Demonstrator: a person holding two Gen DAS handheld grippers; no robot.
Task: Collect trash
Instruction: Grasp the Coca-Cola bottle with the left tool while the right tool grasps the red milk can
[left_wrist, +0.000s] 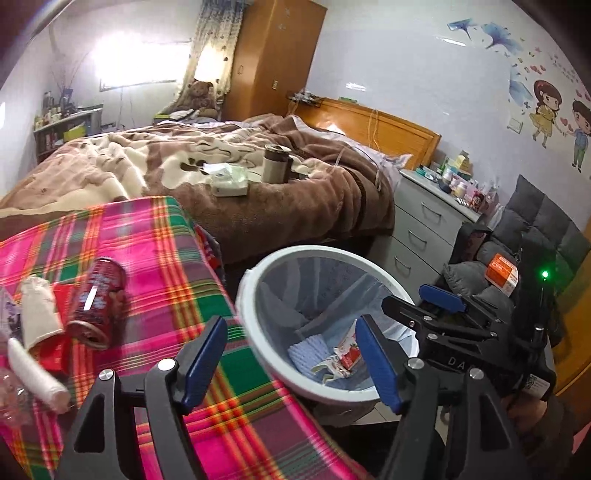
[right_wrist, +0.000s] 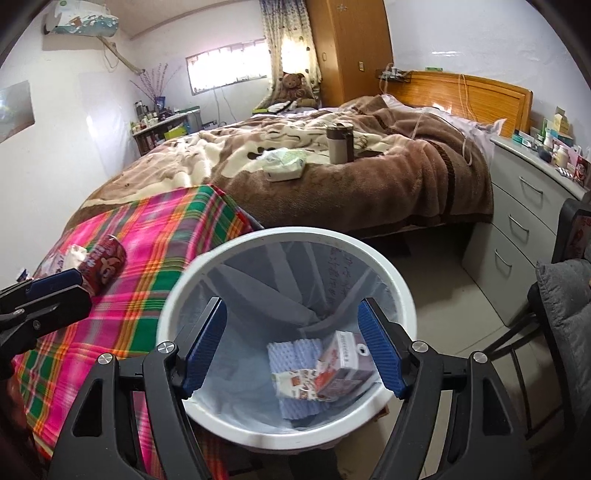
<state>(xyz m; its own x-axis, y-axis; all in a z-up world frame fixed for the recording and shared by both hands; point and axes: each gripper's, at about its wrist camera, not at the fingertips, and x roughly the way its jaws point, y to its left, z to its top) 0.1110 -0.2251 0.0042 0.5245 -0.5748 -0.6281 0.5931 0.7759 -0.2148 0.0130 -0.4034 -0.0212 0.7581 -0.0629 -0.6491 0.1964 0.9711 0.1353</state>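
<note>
Hovering over the white bin (right_wrist: 399, 280), the right gripper (right_wrist: 291, 350) gapes empty, carton (right_wrist: 341, 363) and wrappers already inside; the left gripper (left_wrist: 291, 360) hangs open too; red can (left_wrist: 98, 302) and tissues (left_wrist: 38, 317) await on the plaid cloth (left_wrist: 166, 258).

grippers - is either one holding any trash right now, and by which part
Nothing is held. The right gripper is open above the bin, and the left gripper is open too, with no trash between its fingers.
</note>
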